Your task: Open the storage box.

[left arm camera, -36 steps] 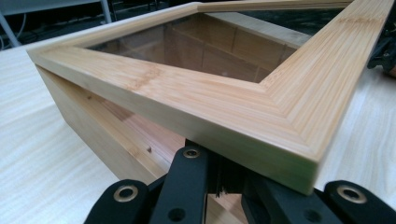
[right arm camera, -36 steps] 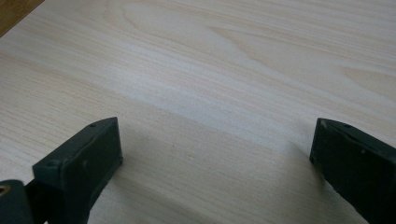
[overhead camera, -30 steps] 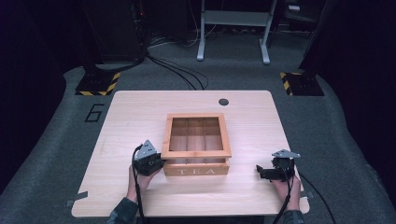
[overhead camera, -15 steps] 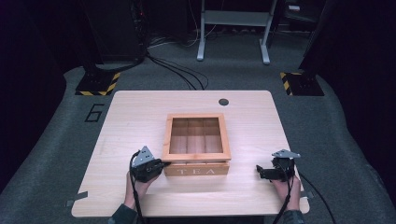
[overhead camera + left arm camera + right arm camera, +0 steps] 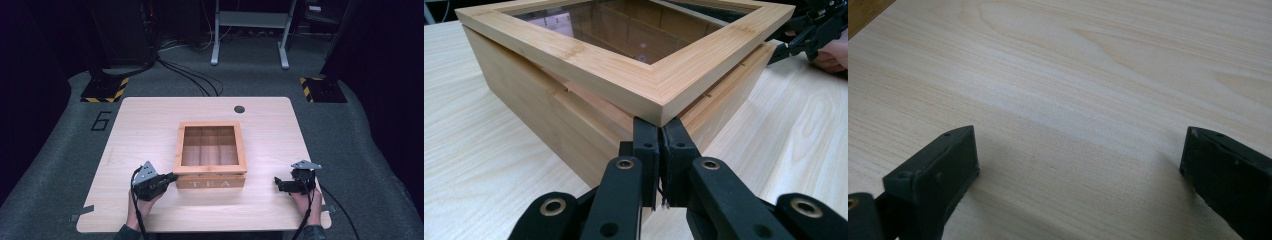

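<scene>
A: Since a second ago, our left gripper (image 5: pixel 172 176) has slid along the table (image 5: pixel 150 125) toward the near left corner of the wooden tea box (image 5: pixel 210 155), and the right gripper (image 5: pixel 276 183) has kept its place.

B: Agreed. In the left gripper view the two jaws are pressed together with nothing between them, their tips tucked right under the corner of the glass-paned lid (image 5: pixel 644 75), which sits slightly lifted off the box body (image 5: pixel 549 125).

A: And the box?

B: Centre of the table, its "TEA" face toward us at six o'clock.

A: Our right gripper?

B: At about four o'clock from the box, well apart from it, jaws spread wide over bare wood.
</scene>
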`<state>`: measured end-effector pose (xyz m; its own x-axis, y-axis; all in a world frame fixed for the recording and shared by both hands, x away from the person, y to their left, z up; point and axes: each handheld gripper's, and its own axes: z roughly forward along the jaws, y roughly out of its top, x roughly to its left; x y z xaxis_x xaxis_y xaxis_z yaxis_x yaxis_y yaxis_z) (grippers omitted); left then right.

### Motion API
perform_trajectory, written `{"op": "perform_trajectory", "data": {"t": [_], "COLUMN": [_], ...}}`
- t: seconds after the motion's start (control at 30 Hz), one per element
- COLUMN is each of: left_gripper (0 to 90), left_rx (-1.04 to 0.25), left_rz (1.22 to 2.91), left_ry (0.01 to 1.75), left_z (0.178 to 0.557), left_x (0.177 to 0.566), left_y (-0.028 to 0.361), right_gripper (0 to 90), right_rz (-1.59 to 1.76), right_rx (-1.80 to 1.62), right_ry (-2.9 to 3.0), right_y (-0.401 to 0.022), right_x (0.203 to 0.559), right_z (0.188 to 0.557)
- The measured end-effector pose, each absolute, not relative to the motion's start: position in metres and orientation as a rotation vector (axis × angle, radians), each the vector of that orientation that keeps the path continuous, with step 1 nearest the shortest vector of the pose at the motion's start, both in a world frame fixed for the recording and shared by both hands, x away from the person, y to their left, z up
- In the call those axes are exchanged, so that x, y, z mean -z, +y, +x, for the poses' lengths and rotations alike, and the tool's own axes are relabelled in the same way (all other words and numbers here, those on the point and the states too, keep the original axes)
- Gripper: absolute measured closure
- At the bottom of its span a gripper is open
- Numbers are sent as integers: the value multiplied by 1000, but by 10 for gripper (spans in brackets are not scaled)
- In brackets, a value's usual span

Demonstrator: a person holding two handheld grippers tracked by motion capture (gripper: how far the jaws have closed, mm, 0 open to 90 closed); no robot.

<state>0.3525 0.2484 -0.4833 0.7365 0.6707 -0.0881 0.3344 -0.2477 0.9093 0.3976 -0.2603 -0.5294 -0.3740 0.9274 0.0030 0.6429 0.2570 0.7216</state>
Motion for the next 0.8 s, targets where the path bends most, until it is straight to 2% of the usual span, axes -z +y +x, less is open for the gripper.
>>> {"op": "perform_trajectory", "data": {"t": [0.33,0.57,0.67,0.8], "left_gripper": [845,833,798,657], "left_rx": [-425,-401,-401,-411], "left_rz": [1890,1887,1863,1879], "left_ry": [804,838,866,969], "left_z": [342,339,339,340], "left_x": [487,496,496,505], "left_y": [252,262,271,289], "right_gripper": [17,17,17,17], "right_rz": [1427,1427,1427,1428], "right_rx": [-900,-899,-899,-899], "right_ry": [2112,2112,2112,2111], "right_y": [-260,-260,-260,-260], "right_x": [529,529,529,529], "right_z": [398,397,397,397]}}
